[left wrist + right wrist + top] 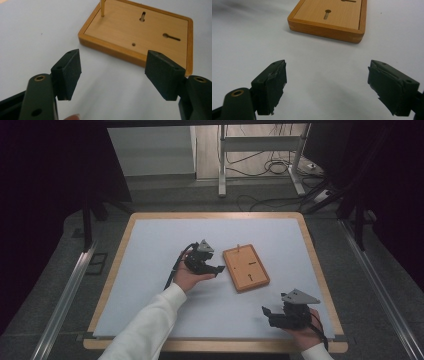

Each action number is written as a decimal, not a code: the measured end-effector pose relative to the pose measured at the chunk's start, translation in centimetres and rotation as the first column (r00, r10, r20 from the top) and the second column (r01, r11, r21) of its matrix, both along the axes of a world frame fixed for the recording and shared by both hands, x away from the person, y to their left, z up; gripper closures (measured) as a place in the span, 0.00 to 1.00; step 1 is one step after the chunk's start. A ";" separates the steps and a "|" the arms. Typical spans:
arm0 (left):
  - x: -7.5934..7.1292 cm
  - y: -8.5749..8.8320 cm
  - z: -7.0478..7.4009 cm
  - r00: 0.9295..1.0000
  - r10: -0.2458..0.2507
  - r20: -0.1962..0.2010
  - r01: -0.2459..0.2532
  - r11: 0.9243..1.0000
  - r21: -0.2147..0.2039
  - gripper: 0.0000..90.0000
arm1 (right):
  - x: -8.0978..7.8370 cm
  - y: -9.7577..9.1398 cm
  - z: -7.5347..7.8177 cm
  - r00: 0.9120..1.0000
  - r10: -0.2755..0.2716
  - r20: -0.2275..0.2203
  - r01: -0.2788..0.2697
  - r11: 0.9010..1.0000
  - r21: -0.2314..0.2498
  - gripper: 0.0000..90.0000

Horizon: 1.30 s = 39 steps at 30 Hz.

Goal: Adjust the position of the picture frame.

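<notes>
wooden peg board [246, 268] is lying flat at mid-table on the white mat [150, 245], one thin peg [102, 7] standing upright; left gripper [216, 269] is facing it nearby, jaws apart, apparently for grasping; right gripper [266, 313] is waiting farther off, jaws apart.

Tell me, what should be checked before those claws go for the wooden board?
1. Left gripper open: ok, jaws wide apart.
2. Right gripper open: ok, jaws wide apart.
3. Both grippers holding nothing: ok.
4. Board lying flat on the table: ok.
5. Peg upright at the board's corner: ok.
6. Left gripper close to the board: ok; right gripper sits farther back, not ok.
</notes>
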<state>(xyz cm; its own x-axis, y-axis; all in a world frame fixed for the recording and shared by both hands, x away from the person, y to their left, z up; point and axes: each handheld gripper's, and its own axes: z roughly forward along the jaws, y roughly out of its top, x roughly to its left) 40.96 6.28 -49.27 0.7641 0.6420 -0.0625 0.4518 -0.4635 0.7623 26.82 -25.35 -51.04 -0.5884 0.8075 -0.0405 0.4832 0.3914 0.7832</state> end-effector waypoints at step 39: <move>7.5 -6.6 -2.0 0.999 -0.032 0.037 0.032 0.999 -0.001 0.58 | 0.0 -0.4 0.2 1.000 -0.002 0.009 0.002 1.000 -0.002 0.19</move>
<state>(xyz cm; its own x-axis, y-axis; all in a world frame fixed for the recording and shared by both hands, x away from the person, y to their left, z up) 48.44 -0.34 -51.24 0.7863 0.6168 -0.0355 0.4084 -0.4758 0.7790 26.83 -25.75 -50.86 -0.5861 0.8089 -0.0470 0.4771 0.3914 0.7869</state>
